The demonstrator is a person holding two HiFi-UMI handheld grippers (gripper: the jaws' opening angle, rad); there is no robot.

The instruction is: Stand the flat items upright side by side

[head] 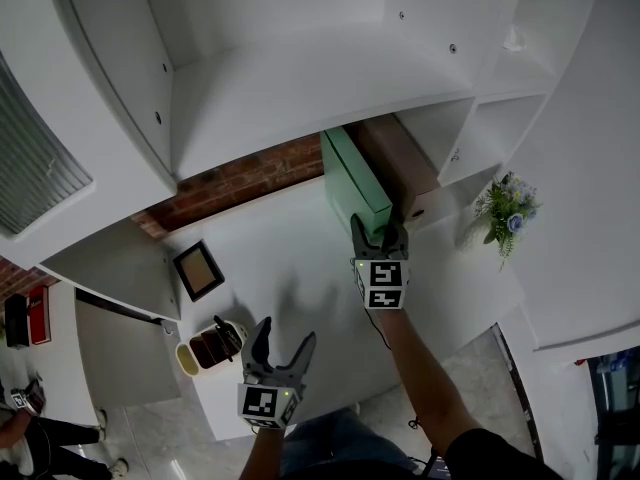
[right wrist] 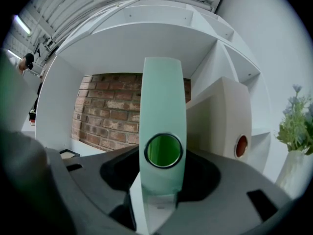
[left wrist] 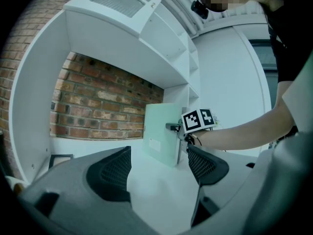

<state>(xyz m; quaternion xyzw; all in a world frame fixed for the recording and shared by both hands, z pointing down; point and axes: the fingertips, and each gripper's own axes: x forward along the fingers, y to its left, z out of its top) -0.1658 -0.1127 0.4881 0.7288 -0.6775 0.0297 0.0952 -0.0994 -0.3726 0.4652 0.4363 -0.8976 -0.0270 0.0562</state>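
Observation:
A mint-green binder (head: 355, 183) stands upright on the white shelf board (head: 280, 258), its spine with a round finger hole (right wrist: 164, 151) towards me. Close on its right stands a second binder (head: 400, 163), brown on top in the head view and white with a reddish hole in the right gripper view (right wrist: 222, 121). My right gripper (head: 378, 236) straddles the green spine (right wrist: 164, 116); its dark pads sit just off either side, open. My left gripper (head: 278, 346) hangs open and empty over the board's front edge, looking at the green binder (left wrist: 161, 133) and the right gripper's marker cube (left wrist: 199, 120).
A small dark picture frame (head: 198, 270) lies on the board's left part. A white vase of flowers (head: 508, 208) stands to the right, past a divider. A brick wall (left wrist: 98, 102) backs the bay. Below the front edge is a cream bin (head: 212, 346).

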